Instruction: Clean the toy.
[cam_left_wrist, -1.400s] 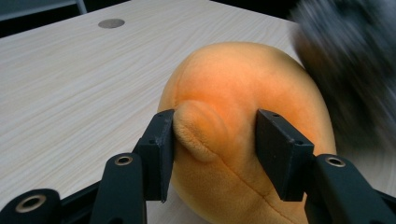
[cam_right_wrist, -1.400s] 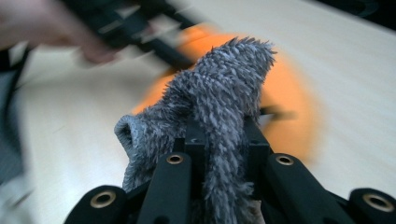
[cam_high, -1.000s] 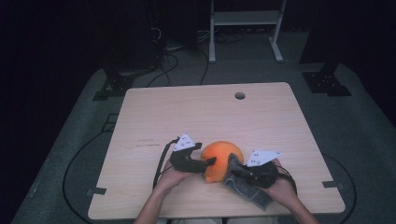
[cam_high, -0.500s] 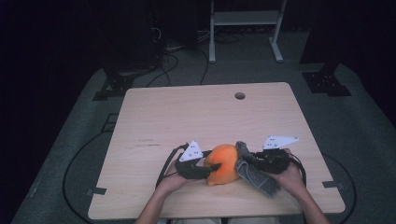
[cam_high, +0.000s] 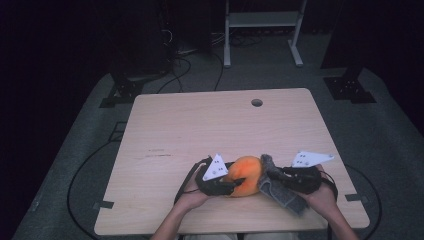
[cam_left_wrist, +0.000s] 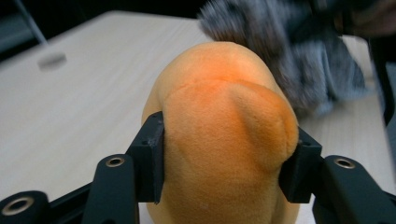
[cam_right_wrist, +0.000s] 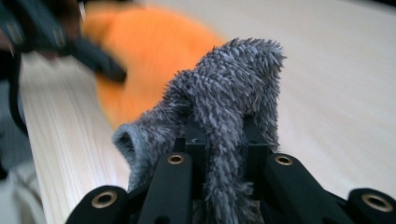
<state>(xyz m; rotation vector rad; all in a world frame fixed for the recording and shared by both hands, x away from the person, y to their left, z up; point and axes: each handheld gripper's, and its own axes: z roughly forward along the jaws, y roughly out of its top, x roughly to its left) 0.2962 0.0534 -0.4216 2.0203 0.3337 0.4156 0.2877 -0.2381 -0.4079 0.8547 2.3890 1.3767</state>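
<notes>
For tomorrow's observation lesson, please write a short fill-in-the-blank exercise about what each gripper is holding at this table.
1. The left gripper is clamped on a soft toy coloured ____.
2. The right gripper pinches a fuzzy ____ cloth.
3. The far edge of the table has a small round ____.

Missing words: orange; grey; hole

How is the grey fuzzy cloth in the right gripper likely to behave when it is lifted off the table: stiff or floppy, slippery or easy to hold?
Probably floppy: the grey cloth folds and droops over the right gripper, and its free end sags onto the table in the high view. Its shaggy pile likely grips well. It looks light for its size.
</notes>
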